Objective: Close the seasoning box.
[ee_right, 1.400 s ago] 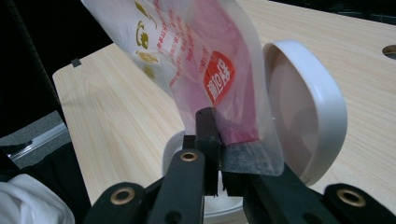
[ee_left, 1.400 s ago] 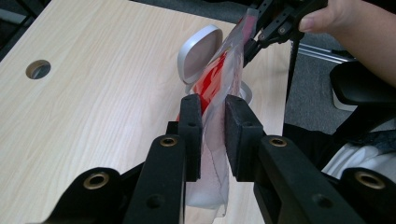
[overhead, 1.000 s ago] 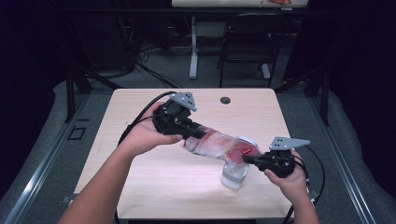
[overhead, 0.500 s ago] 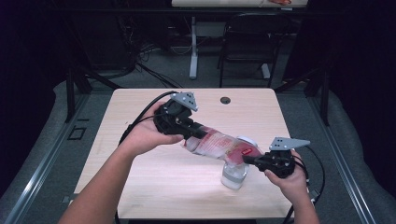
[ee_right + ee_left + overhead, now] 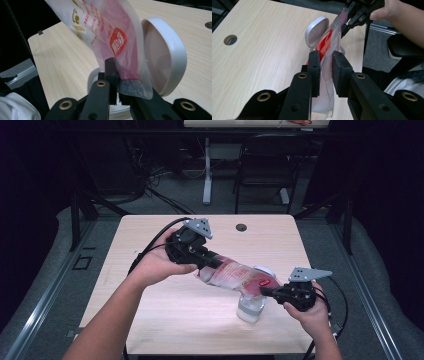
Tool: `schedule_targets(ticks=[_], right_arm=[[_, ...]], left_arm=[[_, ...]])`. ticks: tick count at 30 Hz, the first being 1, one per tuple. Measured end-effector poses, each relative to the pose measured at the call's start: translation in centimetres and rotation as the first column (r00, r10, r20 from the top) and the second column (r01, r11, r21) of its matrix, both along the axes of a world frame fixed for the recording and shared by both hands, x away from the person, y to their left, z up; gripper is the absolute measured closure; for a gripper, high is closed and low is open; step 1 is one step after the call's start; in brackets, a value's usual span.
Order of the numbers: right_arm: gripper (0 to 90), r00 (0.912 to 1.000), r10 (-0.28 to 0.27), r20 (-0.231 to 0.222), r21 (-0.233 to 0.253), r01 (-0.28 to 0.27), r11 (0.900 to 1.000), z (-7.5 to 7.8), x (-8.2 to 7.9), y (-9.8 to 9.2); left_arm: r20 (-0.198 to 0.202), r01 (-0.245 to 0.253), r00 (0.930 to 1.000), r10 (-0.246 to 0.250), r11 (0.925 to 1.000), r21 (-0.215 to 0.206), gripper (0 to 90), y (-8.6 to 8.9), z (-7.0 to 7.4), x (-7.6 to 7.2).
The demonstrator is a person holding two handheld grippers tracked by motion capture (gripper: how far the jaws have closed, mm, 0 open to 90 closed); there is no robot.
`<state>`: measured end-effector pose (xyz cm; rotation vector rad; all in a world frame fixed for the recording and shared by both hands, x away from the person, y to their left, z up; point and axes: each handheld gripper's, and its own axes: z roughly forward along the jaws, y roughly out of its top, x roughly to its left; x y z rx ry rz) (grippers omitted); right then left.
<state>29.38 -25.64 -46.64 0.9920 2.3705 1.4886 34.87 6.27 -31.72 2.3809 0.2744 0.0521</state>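
A clear plastic bag (image 5: 235,276) with red print hangs stretched between both grippers above the table. My left gripper (image 5: 209,264) is shut on its upper-left end, with the film pinched between the pads (image 5: 326,56). My right gripper (image 5: 263,291) is shut on the bag's lower-right edge (image 5: 116,75). Below that end stands a small white jar (image 5: 249,308) with its round hinged lid (image 5: 265,270) flipped open. In the right gripper view the bag (image 5: 107,30) rises past the lid (image 5: 162,55), and the jar's rim (image 5: 92,75) shows below. The left gripper view shows the bag (image 5: 329,47), the lid (image 5: 317,31) and the right gripper (image 5: 345,22).
The light wooden table (image 5: 150,320) has a round cable hole (image 5: 241,227) near its far edge. Cables trail from both grippers across it. Beyond the table are a chair (image 5: 265,175) and desk legs on a grey floor.
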Motion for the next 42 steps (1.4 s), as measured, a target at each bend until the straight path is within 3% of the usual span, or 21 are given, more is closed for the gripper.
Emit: schedule_targets(ticks=[42], right_arm=[[87.9, 1.0000, -0.001, 0.000, -0.006, 0.001, 1.000, -0.01, 0.04, -0.03]], left_arm=[[-0.003, 0.003, 1.0000, -0.003, 1.0000, -0.003, 78.4, -0.16, 0.07, -0.03]])
